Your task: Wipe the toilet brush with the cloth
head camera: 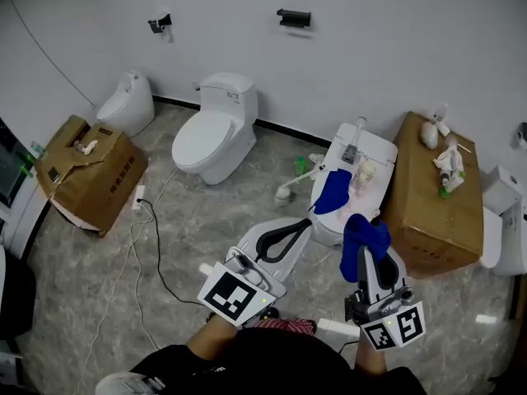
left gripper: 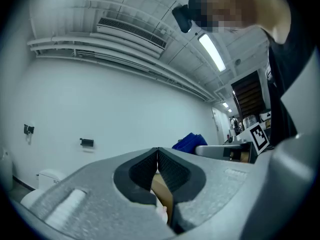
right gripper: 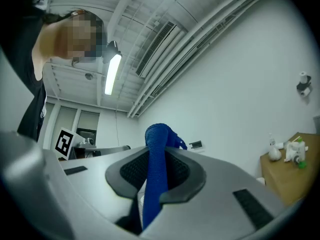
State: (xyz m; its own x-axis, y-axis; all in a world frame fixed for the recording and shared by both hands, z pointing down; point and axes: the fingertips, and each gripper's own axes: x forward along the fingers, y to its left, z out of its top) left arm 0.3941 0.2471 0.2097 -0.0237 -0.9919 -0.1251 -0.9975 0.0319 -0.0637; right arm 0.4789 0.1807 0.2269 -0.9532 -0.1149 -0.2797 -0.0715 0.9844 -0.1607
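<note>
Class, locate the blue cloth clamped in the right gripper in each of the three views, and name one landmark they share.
Head view: blue cloth lower right of centre, in the right gripper.
Left gripper view: right of centre, above the jaws.
Right gripper view: centre, pinched between the jaws.
Shared landmark: black wall-mounted holder.

the cloth (head camera: 366, 241) is deep blue, the toilet (head camera: 216, 130) white, the cardboard box (head camera: 428, 200) brown, the floor (head camera: 99, 278) grey and veined, the square marker (head camera: 230, 295) black-and-white.
</note>
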